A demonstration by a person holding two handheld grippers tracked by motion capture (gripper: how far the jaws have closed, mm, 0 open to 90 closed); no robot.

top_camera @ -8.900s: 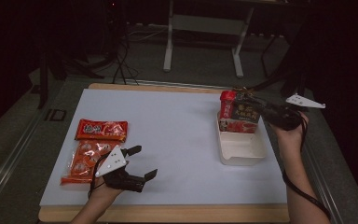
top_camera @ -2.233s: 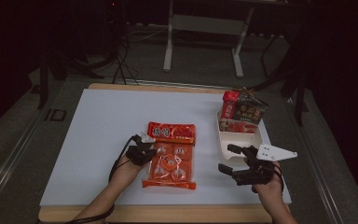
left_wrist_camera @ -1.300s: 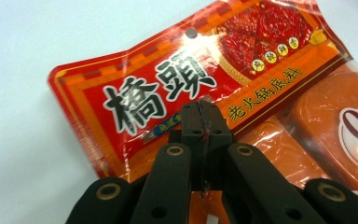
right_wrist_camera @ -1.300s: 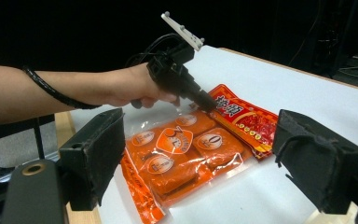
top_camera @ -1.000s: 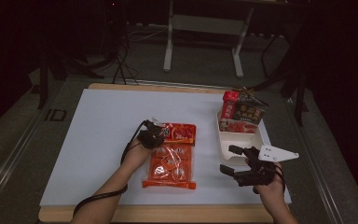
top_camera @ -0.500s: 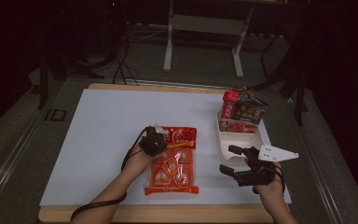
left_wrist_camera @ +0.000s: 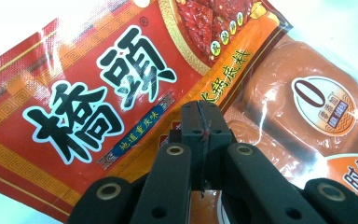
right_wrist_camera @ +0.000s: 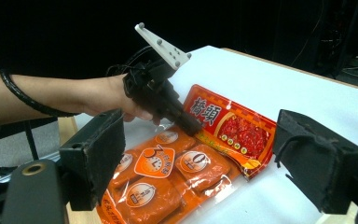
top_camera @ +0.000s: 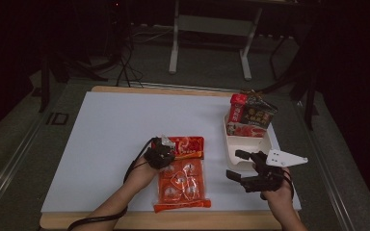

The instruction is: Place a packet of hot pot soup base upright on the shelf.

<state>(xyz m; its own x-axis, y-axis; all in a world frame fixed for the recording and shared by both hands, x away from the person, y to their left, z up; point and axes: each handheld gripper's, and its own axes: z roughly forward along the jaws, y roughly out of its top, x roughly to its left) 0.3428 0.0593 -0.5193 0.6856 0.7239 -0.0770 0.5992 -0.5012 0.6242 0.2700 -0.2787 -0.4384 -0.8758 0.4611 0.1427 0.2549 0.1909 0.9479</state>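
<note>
- Left gripper (top_camera: 166, 150) is sitting on the red pouch (top_camera: 180, 180), mid-table, near the front edge. Jaws are clamped together – in the left gripper view the two pads (left_wrist_camera: 200, 126) are meeting with no gap.
- Can't tell if any film is pinched between them. The tips are resting on the pouch's printed header (left_wrist_camera: 88, 107), just where it meets the clear part with the orange blocks (left_wrist_camera: 284, 100). Reads more like pressing or dragging than a real grasp.
- Right gripper (top_camera: 243, 166) is hovering empty, jaws spread wide, nothing between the pads (right_wrist_camera: 95, 154). It's parked right of the pouch, just in front of the white tray (top_camera: 231, 154).
- Key geometry: the pouch's long axis is running near-to-far across the table, header at the far end, slightly skewed. The left gripper is coming in from the pouch's left side onto that far end.
- The tray is lying to the right of the pouch and a bit farther back, with a dark snack bag (top_camera: 250, 115) standing in its far end. The near part of the tray looks free.
- So if the pouch is heading for the tray, travel is rightward and slightly away from the person. The right gripper is nearer to the tray and to the pouch's right edge; the left one is already on the pouch.
- My read: a clamped-tip contact is giving weak control – the pouch could pivot about the tips. The open right gripper, facing the pouch in its own view, looks lined up for a handover grab.
</note>
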